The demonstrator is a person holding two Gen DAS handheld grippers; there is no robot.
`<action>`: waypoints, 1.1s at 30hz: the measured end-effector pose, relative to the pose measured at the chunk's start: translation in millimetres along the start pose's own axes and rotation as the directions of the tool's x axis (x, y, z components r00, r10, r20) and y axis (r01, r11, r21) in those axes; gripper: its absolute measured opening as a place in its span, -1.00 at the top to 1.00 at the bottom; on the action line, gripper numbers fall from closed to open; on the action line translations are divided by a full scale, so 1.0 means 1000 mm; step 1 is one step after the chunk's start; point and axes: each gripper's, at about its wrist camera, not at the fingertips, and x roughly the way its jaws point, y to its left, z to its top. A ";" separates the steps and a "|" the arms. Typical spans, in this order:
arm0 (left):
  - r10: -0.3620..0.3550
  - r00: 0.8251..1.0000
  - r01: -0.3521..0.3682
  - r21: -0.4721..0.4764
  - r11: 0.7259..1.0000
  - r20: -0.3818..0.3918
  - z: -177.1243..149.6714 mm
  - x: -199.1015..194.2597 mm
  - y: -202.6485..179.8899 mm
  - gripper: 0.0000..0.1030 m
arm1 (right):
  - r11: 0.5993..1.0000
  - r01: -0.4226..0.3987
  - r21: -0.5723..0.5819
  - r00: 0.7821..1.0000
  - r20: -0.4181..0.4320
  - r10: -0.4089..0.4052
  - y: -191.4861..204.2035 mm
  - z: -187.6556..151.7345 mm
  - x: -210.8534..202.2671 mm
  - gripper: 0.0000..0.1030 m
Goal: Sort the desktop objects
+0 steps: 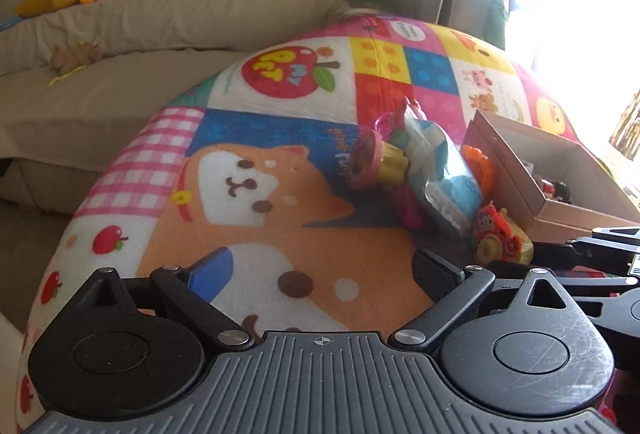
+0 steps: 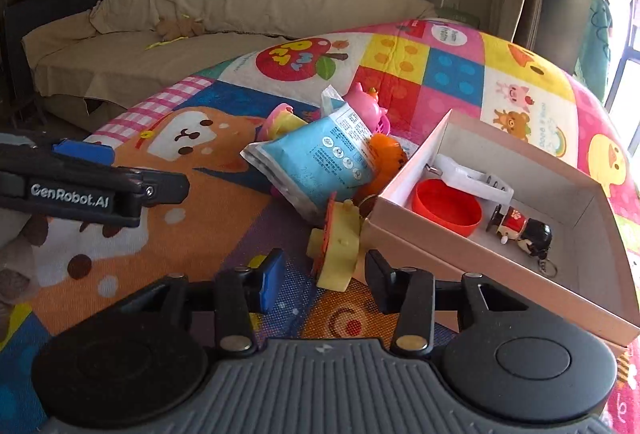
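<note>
Right wrist view: right gripper [image 2: 322,276] fingers stand narrowly apart, empty, just short of the yellow toy [image 2: 334,248], which touches the box [image 2: 404,246] near wall. Left gripper [image 1: 320,270] fingers are wide, empty. Risk: closing early could shove the toy against the box or snag the blue pouch [image 2: 316,161] leaning above.

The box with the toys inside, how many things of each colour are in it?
In the cardboard box, seen from the right wrist view:
White: 1, the plastic clip-like piece
Red: 1, the round lid
Red and black: 1, the little figure keychain
Total: 3
</note>
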 end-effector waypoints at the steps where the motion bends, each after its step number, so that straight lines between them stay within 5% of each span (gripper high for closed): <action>1: -0.004 1.000 0.004 -0.001 1.000 -0.003 -0.001 0.000 0.000 -0.93 | 1.000 0.006 0.007 1.000 -0.008 -0.006 0.002 0.001 0.005 0.55; 4: -0.010 1.000 0.010 0.000 1.000 -0.007 -0.003 0.000 0.000 -0.93 | 1.000 -0.002 0.014 1.000 0.001 0.002 0.004 0.002 0.001 0.63; 7: -0.017 1.000 0.017 0.002 1.000 -0.015 -0.004 0.001 -0.004 -0.93 | 0.995 -0.094 0.029 0.996 0.005 0.094 -0.005 -0.002 -0.022 0.65; 11: -0.041 0.999 0.042 0.022 0.999 -0.033 -0.008 0.001 -0.015 -0.93 | 0.950 -0.266 0.166 0.961 -0.025 0.274 -0.040 -0.012 -0.054 0.66; 14: -0.054 0.998 0.056 0.037 0.998 -0.043 -0.010 0.001 -0.023 -0.93 | 0.910 -0.301 0.284 0.944 -0.044 0.326 -0.075 -0.026 -0.067 0.66; 17: -0.066 0.997 0.068 0.062 0.996 -0.042 -0.009 0.000 -0.032 -0.93 | 0.934 -0.147 0.326 0.984 -0.044 0.171 -0.107 -0.045 -0.074 0.54; 20: -0.084 0.996 0.085 0.095 0.992 -0.016 -0.003 -0.001 -0.046 -0.93 | 0.940 0.017 0.341 0.999 -0.042 -0.003 -0.127 -0.062 -0.077 -0.01; 22: -0.086 0.996 0.083 0.116 0.990 0.018 0.006 0.003 -0.056 -0.93 | 0.924 0.036 0.381 0.999 -0.019 -0.031 -0.135 -0.071 -0.079 -0.36; 31: -0.101 0.995 0.102 0.126 0.987 -0.014 0.041 0.069 -0.086 -0.47 | 0.939 0.058 0.340 0.998 -0.002 -0.061 -0.116 -0.087 -0.068 -0.56; 33: -0.122 0.992 0.125 0.123 0.984 -0.025 0.040 0.073 -0.086 -0.20 | 0.947 0.064 0.315 0.998 -0.008 -0.065 -0.110 -0.089 -0.066 -0.62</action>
